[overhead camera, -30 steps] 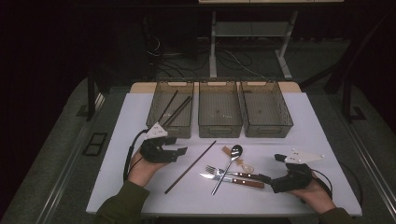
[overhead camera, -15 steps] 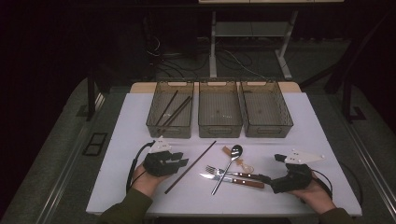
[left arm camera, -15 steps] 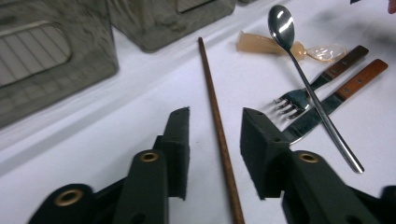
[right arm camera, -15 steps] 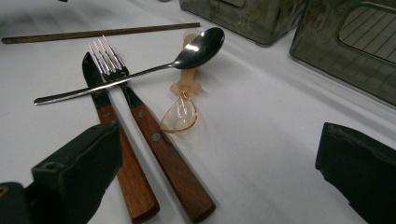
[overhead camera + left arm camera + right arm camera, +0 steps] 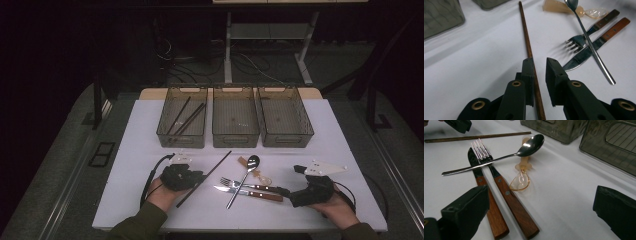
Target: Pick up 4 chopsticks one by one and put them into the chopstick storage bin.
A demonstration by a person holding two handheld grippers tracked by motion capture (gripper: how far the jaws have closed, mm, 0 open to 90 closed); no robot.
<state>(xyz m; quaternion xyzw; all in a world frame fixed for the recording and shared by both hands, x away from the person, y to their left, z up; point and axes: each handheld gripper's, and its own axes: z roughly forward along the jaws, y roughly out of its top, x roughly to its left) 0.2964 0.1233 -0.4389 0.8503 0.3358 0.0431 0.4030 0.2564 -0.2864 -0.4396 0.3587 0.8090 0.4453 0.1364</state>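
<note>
A long dark chopstick (image 5: 210,172) lies slantwise on the white table (image 5: 330,130). My left gripper (image 5: 196,177) is down over its near half. In the left gripper view the chopstick (image 5: 527,42) runs between the jaws, against the left pad (image 5: 528,67), with a gap to the right one; the jaws have just been closing and stand narrowly open. My right gripper (image 5: 292,180) rests open at the right, its jaws wide apart (image 5: 541,202) and facing a wood-handled fork (image 5: 499,182), a knife (image 5: 474,162) and a steel spoon (image 5: 499,157) laid across them.
Three mesh bins stand in a row at the back: the left one (image 5: 165,131) holds dark chopsticks (image 5: 189,118), the middle (image 5: 235,140) and right (image 5: 286,141) look bare. A small clear plastic spoon (image 5: 520,181) lies beside the cutlery. The table's near edge is by my hands.
My left gripper has come down and toward the right onto the chopstick, and its jaws have narrowed around it. The right gripper and the cutlery have stayed put.
</note>
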